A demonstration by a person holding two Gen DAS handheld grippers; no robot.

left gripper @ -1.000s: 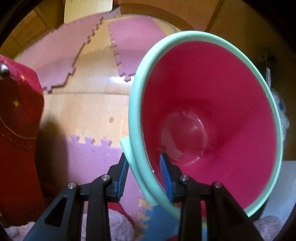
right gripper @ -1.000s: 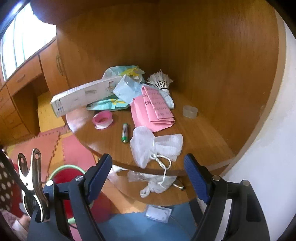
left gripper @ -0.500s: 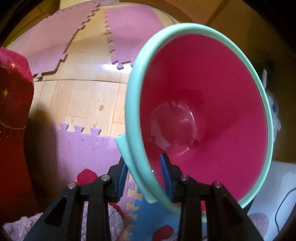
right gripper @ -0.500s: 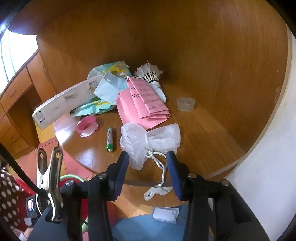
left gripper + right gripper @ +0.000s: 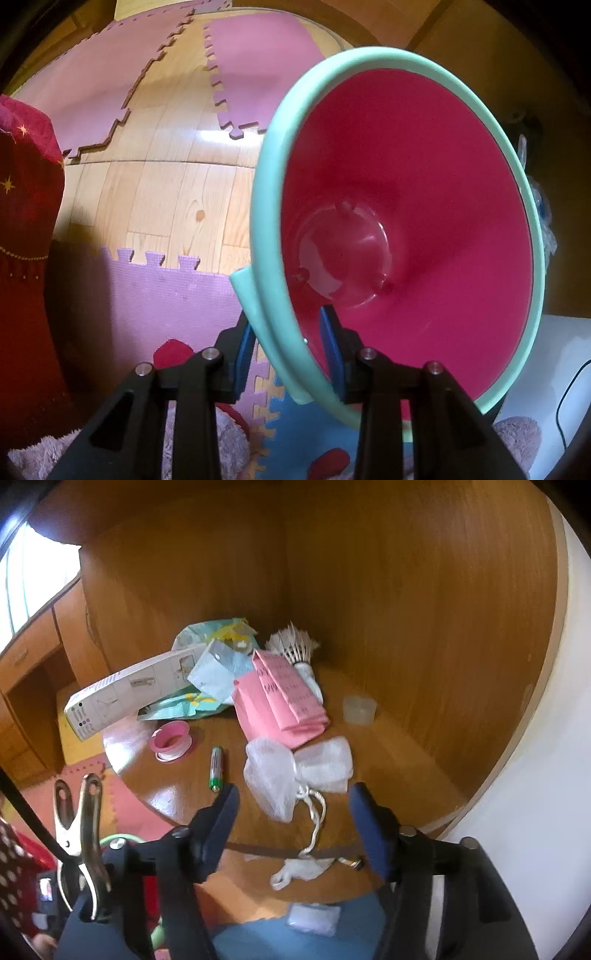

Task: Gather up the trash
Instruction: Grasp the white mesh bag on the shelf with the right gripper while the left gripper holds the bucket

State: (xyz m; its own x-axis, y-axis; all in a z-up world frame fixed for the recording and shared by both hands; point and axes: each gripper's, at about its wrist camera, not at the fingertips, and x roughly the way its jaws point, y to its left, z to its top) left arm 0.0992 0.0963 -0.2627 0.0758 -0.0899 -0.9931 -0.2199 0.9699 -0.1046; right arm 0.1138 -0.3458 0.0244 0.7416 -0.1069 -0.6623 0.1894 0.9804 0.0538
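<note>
Pink inside and mint-rimmed, the bucket (image 5: 406, 206) hangs above the foam mats, its rim clenched by the left gripper (image 5: 286, 345). The right gripper (image 5: 295, 814), jaws just reopening and seemingly empty, frames the white mesh pouch (image 5: 291, 771) on the wooden shelf (image 5: 388, 768).

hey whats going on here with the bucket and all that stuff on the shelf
A person is clearing trash with two tools. The left hand-held gripper is clamped on the mint rim of a pink bucket, which is empty. The right hand-held gripper has just been opening, nothing between its jaws, and points at a white mesh pouch on the wooden shelf, beside a battery, pink paper and a shuttlecock.
</note>
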